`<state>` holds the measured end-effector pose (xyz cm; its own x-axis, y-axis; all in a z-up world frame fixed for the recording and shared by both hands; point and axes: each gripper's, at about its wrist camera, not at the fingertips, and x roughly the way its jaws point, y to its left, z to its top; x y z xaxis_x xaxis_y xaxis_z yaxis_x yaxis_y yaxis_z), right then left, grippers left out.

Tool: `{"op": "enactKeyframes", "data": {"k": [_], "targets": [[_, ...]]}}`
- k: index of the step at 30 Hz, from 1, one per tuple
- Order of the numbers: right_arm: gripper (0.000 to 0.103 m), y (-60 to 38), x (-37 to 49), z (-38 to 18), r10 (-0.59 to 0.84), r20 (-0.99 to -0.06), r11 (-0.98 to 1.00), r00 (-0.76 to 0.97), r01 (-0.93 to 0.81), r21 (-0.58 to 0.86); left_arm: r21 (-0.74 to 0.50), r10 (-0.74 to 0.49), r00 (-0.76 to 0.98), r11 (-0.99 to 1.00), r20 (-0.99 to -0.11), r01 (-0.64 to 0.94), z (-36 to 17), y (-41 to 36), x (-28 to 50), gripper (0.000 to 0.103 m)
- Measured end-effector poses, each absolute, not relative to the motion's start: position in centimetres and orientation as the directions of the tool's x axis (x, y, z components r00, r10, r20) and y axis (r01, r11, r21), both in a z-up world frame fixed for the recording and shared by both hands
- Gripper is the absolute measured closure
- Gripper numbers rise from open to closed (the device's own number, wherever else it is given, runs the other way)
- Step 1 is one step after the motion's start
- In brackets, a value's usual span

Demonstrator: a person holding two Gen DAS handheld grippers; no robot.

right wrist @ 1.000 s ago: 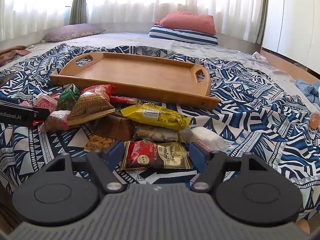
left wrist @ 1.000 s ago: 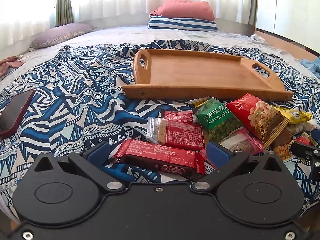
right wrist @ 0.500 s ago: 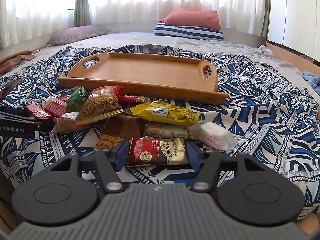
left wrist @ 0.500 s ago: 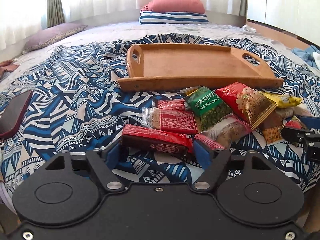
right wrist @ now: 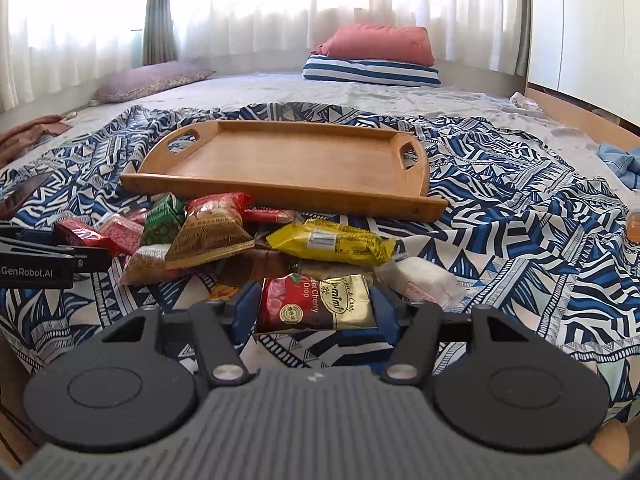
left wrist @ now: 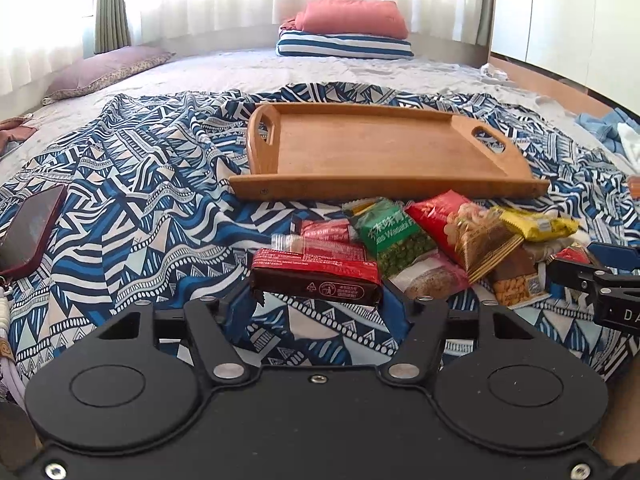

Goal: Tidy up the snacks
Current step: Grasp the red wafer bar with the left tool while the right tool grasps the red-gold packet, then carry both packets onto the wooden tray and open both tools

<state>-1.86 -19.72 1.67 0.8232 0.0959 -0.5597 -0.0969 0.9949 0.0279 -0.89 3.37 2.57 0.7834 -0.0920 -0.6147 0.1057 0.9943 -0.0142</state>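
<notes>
Snacks: glossy red bar [left wrist: 316, 276] in closing left gripper [left wrist: 316, 300], crinkly cherry-drop pouch [right wrist: 316, 300] seemingly clamped in right gripper [right wrist: 316, 308]

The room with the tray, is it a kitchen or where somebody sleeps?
Most likely a bedroom: the wooden tray sits on a patterned bedspread, stacked pillows lie beyond it, and curtains cover the windows.

left hand-held gripper [left wrist: 316, 292]: we note a black body, twin round discs, silver screws. right hand-held gripper [right wrist: 316, 308]: we note a grey ribbed housing, blue pads [right wrist: 244, 310], black linkages.
</notes>
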Motion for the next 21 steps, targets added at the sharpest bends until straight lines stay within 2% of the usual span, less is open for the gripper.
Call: {"op": "enactKeyframes", "data": {"k": [21], "targets": [[0.04,-21.3,2.9,6.3,0.063,-0.53,0.998,0.845,-0.047,0.045,-0.026,-0.136,0.808,0.989,-0.573,0.148,8.7,1.0,4.0,0.04]]}}
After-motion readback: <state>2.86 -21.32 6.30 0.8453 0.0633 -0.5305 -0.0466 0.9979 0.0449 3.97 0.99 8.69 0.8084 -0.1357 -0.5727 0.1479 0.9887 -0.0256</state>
